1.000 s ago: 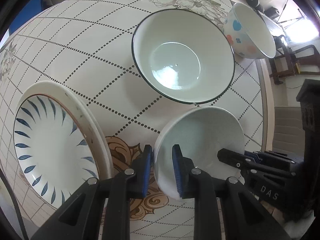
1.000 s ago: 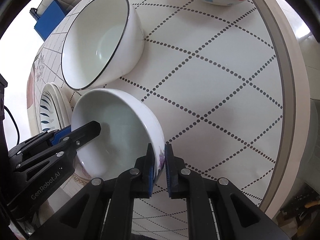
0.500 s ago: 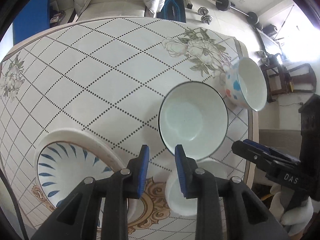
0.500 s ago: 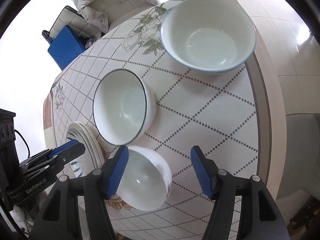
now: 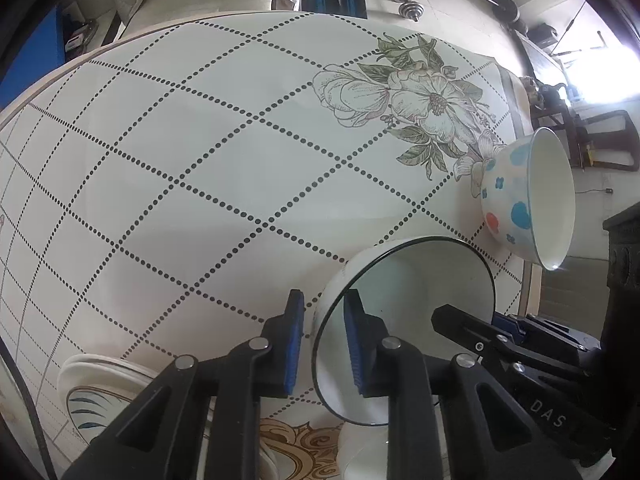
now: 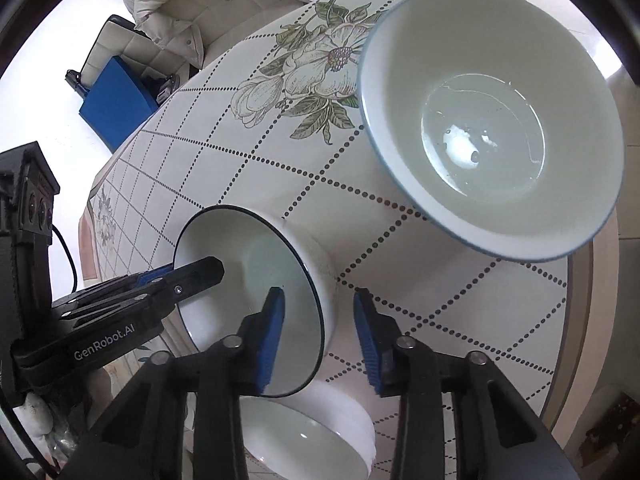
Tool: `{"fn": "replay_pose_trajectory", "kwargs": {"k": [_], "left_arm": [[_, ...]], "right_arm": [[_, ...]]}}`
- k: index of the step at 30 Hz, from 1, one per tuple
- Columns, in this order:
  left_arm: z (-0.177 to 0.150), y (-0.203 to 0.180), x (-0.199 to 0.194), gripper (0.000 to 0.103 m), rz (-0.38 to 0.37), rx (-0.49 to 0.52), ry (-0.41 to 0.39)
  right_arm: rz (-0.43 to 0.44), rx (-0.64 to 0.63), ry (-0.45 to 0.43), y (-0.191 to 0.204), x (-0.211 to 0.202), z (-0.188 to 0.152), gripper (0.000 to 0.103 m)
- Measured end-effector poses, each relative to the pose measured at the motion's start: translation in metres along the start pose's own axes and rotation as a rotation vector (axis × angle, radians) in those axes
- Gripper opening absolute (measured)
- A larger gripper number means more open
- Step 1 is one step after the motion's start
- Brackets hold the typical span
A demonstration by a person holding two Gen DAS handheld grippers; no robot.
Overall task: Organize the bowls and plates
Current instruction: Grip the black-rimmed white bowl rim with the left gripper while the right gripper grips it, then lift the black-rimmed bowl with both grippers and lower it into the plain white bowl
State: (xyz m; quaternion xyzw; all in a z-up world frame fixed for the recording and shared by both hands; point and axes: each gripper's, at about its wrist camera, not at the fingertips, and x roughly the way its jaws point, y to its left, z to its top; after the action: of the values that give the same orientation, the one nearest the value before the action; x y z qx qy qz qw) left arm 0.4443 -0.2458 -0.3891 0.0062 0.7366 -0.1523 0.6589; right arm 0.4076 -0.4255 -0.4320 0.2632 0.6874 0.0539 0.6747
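Patterned surface [image 5: 208, 184] carried bowls. Both grippers' jaws straddled the black-rimmed bowl [image 5: 416, 280] rim, unclenched; each should clamp squarely before lifting.

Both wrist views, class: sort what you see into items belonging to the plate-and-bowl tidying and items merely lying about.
Job: black-rimmed bowl, plain white bowl, blue-rimmed bowl, spotted bowl, blue-leaf plates.
Lying about: dumbbells, white jacket, blue box.

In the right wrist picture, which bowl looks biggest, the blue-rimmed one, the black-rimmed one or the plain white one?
1. Blue-rimmed bowl, clearly the largest.
2. Black-rimmed bowl.
3. Plain white bowl, though it is partly hidden and very near the camera, so second and third are unsure.
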Motion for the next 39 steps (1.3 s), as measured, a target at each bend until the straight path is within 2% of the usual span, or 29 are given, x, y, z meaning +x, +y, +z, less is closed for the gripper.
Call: {"fn": "replay_pose_trajectory", "kwargs": {"k": [4, 13, 22, 26, 30, 39], "left_arm": [[-0.002, -0.004, -0.001, 0.015, 0.018, 0.005, -0.015], [0.008, -0.022, -0.010, 0.015, 0.038, 0.009, -0.027], [-0.003, -0.044, -0.062, 0.015, 0.032, 0.045, -0.075], [-0.022, -0.047, -0.077, 0.015, 0.021, 0.060, -0.081], [-0.042, -0.049, -0.077, 0.015, 0.017, 0.073, -0.059], [-0.079, -0.055, -0.035, 0.015, 0.058, 0.101, 0.023]], "right_arm": [[-0.051, -0.001, 0.009, 0.002, 0.009, 0.002, 0.010], [-0.062, 0.001, 0.011, 0.002, 0.005, 0.000, 0.009], [-0.041, -0.015, -0.031, 0.013, -0.046, -0.007, 0.009], [-0.022, -0.011, -0.048, 0.018, -0.073, -0.025, 0.009], [-0.014, 0.001, -0.043, 0.017, -0.085, -0.051, 0.009], [-0.019, 0.054, 0.017, -0.005, -0.063, -0.111, 0.009]]}}
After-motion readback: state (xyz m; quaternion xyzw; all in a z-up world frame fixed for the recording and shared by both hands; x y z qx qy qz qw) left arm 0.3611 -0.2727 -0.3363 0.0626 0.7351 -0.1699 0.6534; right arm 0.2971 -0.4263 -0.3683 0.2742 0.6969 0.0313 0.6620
